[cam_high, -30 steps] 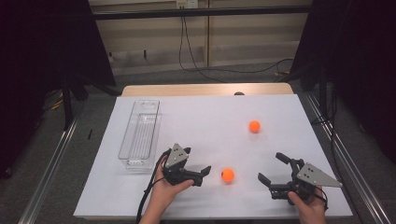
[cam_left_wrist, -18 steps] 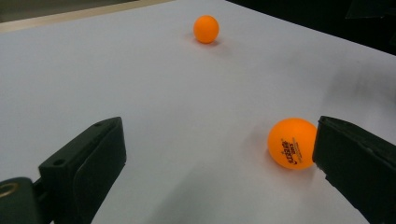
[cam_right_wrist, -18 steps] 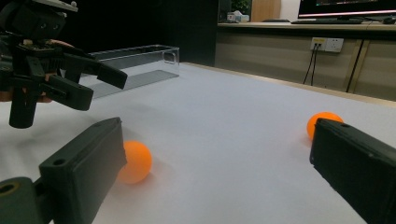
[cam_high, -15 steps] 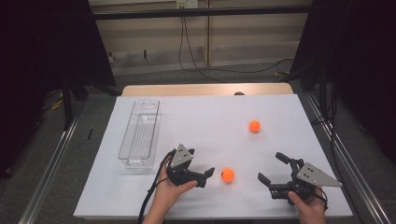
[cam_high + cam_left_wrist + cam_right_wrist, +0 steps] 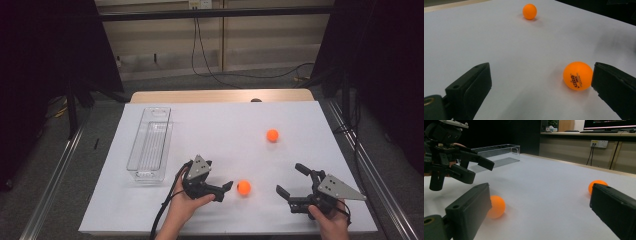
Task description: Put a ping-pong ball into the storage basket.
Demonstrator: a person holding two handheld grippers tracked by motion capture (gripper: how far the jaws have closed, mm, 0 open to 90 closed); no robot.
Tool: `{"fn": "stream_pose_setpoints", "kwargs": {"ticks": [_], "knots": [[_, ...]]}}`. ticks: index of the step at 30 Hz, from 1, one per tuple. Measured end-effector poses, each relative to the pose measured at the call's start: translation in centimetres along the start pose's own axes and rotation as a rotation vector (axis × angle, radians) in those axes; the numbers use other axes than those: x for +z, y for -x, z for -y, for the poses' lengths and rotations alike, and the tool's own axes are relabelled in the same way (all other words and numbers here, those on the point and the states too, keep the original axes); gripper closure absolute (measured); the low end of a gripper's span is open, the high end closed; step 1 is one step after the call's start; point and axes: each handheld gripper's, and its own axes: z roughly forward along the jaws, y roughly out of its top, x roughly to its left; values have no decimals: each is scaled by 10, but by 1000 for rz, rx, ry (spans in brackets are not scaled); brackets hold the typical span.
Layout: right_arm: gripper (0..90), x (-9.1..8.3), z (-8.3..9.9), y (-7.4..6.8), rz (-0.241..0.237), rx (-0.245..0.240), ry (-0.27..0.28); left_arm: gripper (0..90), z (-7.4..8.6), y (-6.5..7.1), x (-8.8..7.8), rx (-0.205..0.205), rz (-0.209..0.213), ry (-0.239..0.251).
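Note:
Two orange balls lie on the white table (image 5: 220,125). The near ball (image 5: 244,187) sits just off the tips of my left gripper (image 5: 224,191), which is open. In the left gripper view this ball (image 5: 577,75) rests between the jaws, right against the right-hand jaw, and my left gripper (image 5: 541,80) holds nothing. The far ball (image 5: 272,135) (image 5: 529,11) lies further back. My right gripper (image 5: 292,180) stands open at the front right, apart from both balls. Its own view shows the near ball (image 5: 496,206), the far ball (image 5: 596,185) and the left gripper (image 5: 482,171).
A clear plastic bin (image 5: 150,145) (image 5: 496,151) stands lengthwise at the table's left side, with nothing in it. A wooden strip (image 5: 220,95) runs along the table's back edge. Metal rails flank the table on both sides.
My left gripper has moved right along the table until the near ball lies between its jaw tips. The right gripper and both balls have stayed put.

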Motion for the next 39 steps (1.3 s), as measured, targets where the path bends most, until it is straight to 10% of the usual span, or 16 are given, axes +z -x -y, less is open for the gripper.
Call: {"fn": "stream_pose_setpoints", "kwargs": {"ticks": [39], "knots": [[32,0,0,0,-2,-5,2,31,-6,7,12,2,27,-27]]}}
